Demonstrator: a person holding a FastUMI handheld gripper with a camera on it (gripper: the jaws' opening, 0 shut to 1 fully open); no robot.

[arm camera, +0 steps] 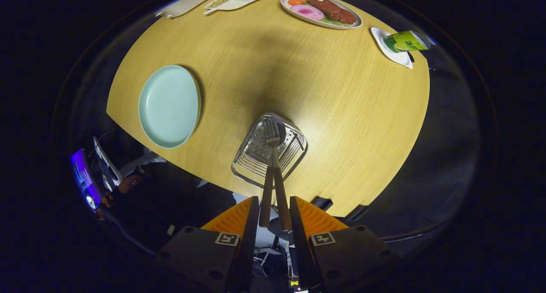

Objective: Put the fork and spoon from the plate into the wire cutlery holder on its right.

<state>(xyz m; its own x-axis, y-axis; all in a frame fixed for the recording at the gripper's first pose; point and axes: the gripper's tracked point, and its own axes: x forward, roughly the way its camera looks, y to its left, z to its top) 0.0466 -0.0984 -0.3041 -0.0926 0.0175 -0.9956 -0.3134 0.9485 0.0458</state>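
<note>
The wooden handles of the fork point(272, 136) and spoon point(279, 190) are seen side by side between the fingers of the tongs point(274, 214), which are drawn close about them, though whether both fingers press on the handles cannot be told. Just ahead of the tongs, the heads of both pieces are held over the open wire cutlery holder point(269, 150) standing on the tabletop point(341, 114). The emptied pale green plate point(169, 106) is seen ahead and to the left of the tongs, and a dish of food point(320, 10) lies far beyond them.
</note>
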